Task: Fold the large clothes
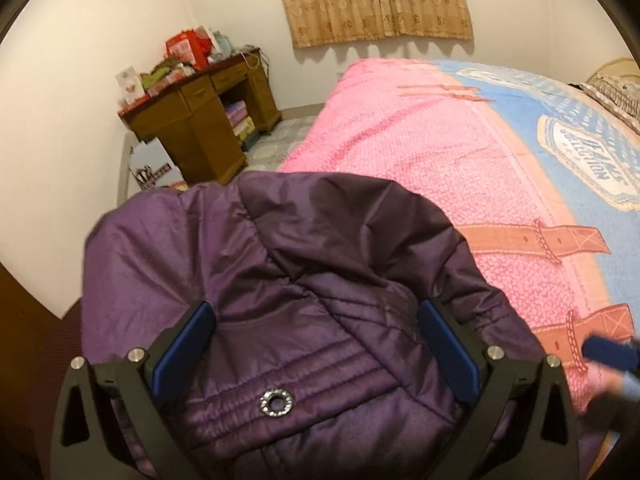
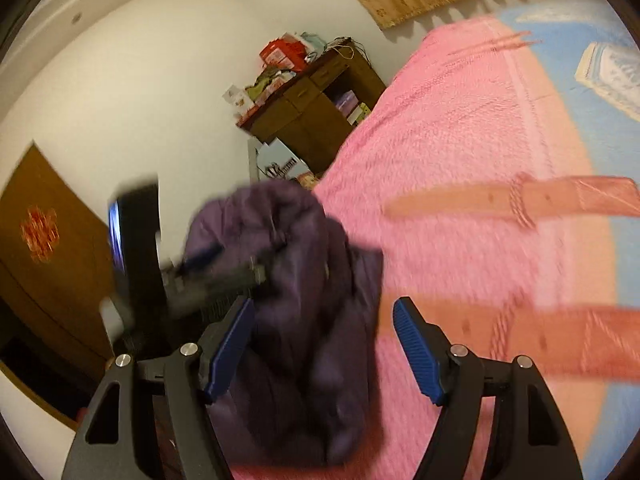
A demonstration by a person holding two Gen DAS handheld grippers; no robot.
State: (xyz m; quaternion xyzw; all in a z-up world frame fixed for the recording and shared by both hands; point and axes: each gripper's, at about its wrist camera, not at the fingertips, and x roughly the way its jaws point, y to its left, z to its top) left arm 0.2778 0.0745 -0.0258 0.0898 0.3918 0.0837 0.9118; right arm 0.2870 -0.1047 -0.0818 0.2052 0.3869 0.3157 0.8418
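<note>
Mostly blurred, the right gripper [image 2: 322,344] gapes empty above the quilted purple padded jacket [image 1: 304,280]; left gripper [image 1: 316,344] spread around its bunched fabric, grip unclear; jacket's lower part cut off.

jacket [image 1: 288,280] on bed [image 1: 440,152] | desk [image 1: 200,120] behind, left

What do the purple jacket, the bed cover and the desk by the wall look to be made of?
Purple jacket: looks like a synthetic, slightly shiny padded shell, with quilted stitch lines and a rhinestone-ringed snap.
Bed cover: seems a soft, matte, nubbly woven or fleece blanket with printed belt motifs.
Desk: probably brown wood or veneer with a semi-gloss finish; drawer fronts show.
</note>
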